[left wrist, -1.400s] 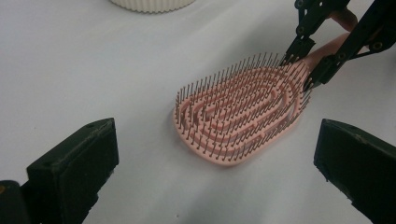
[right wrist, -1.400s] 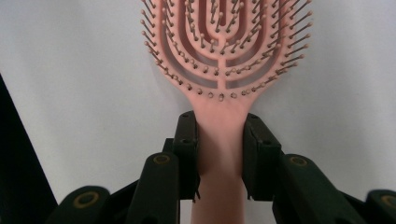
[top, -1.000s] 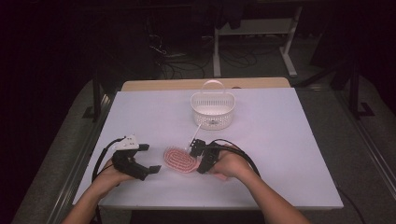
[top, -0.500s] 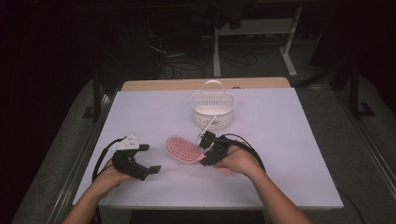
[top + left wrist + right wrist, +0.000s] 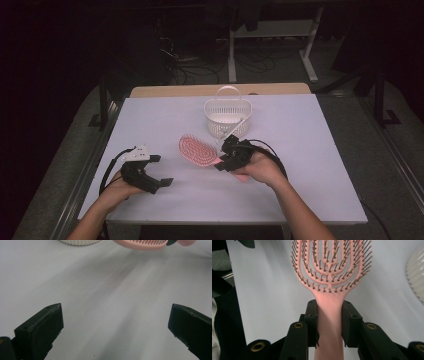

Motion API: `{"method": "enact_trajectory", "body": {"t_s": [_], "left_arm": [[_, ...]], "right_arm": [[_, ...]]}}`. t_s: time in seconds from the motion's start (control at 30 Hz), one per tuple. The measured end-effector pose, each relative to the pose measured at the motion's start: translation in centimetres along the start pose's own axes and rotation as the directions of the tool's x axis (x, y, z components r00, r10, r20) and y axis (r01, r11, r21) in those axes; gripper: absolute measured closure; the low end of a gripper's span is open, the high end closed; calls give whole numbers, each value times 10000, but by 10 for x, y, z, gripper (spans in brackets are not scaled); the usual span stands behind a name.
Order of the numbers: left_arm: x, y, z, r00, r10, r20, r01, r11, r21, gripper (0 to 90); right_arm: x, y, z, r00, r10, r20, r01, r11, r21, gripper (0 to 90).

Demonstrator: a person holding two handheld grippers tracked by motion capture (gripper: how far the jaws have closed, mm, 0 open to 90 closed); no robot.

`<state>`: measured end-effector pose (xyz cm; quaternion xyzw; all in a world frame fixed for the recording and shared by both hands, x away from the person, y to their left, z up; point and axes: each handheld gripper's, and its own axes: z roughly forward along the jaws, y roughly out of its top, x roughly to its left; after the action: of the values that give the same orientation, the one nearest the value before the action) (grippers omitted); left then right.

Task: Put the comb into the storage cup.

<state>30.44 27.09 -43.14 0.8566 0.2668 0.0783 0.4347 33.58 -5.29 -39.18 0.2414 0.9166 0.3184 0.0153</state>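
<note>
From the high view we see a pale worktop with a white slotted basket standing toward its far middle, its hoop handle upright. Just in front of the basket, our right claw is clenched on the handle of a pink hairbrush. The brush head points to the left of this view, bristles turned up, and it is lifted off the worktop with a faint shadow beneath it. It lies near the basket but not in it. Our left claw sits at the near left of the worktop, well apart from the brush, with its jaws spread and nothing between them; its black cable loops behind the hand.

In the left gripper view we look low across the worktop. The two black jaws of the left claw stand wide apart at the bottom corners, released, with bare surface between them. At the top edge we catch the pink hairbrush from the side, and the ribbed foot of the basket to its left.

In the right gripper view the right claw grips the brush handle squarely, one pad pressed on each side of it. The hairbrush rises straight up from the jaws, its oval head of looped ribs and ball-tipped bristles facing us. The basket curves in at the right edge, beside the brush and not touching it.
</note>
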Motion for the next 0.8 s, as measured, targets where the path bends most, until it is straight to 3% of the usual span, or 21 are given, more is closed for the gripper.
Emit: {"method": "enact_trajectory", "body": {"t_s": [0.23, 0.43, 0.8], "left_arm": [[0, 0, 0, 10000, 22, 14, -22, 10000, 14, 0], [0, 0, 0, 10000, 45, 38, -45, 10000, 16, 0], [0, 0, 1, 10000, 2, 47, -2, 10000, -14, 0]], "right_arm": [[-6, -3, -6, 10000, -15, 29, 17, 9976, -699, 688], [-12, -6, -13, 9997, 256, 45, -248, 9919, -1250, 688], [-22, -12, -25, 9983, 578, 34, -556, 9728, -2250, 689]]}}
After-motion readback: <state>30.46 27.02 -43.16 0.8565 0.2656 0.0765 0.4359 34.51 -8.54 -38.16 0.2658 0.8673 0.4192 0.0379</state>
